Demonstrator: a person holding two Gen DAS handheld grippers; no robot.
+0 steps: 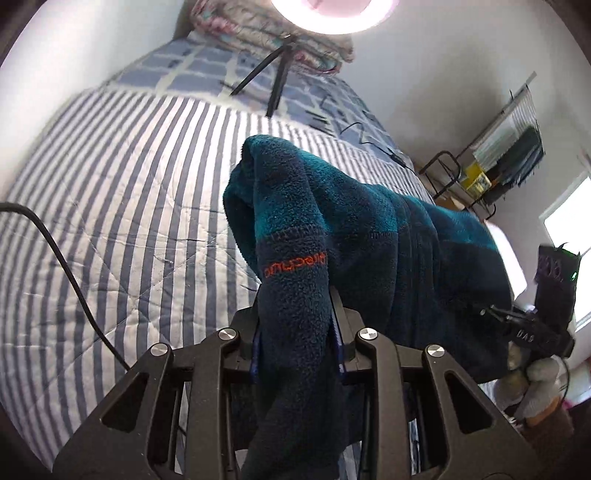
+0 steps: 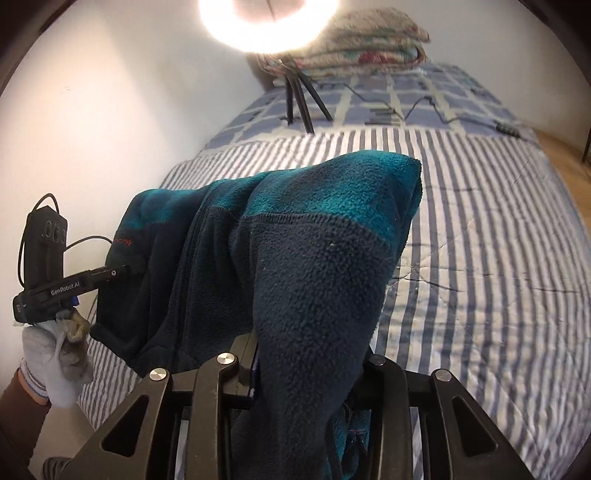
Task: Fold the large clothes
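Your left claw [image 1: 297, 339] is clamped on the fleece [image 1: 369, 236], and your right claw [image 2: 310, 354] pinches another part of it, so the fleece hangs between them above the bed [image 2: 480, 229]. Beyond the fleece a tripod [image 2: 301, 99] with a ring light [image 2: 269, 22] stands on the bed, a cable [image 2: 436, 110] beside it, folded blankets [image 2: 365, 44] behind. White walls; a rack [image 1: 491, 166] right of the bed.
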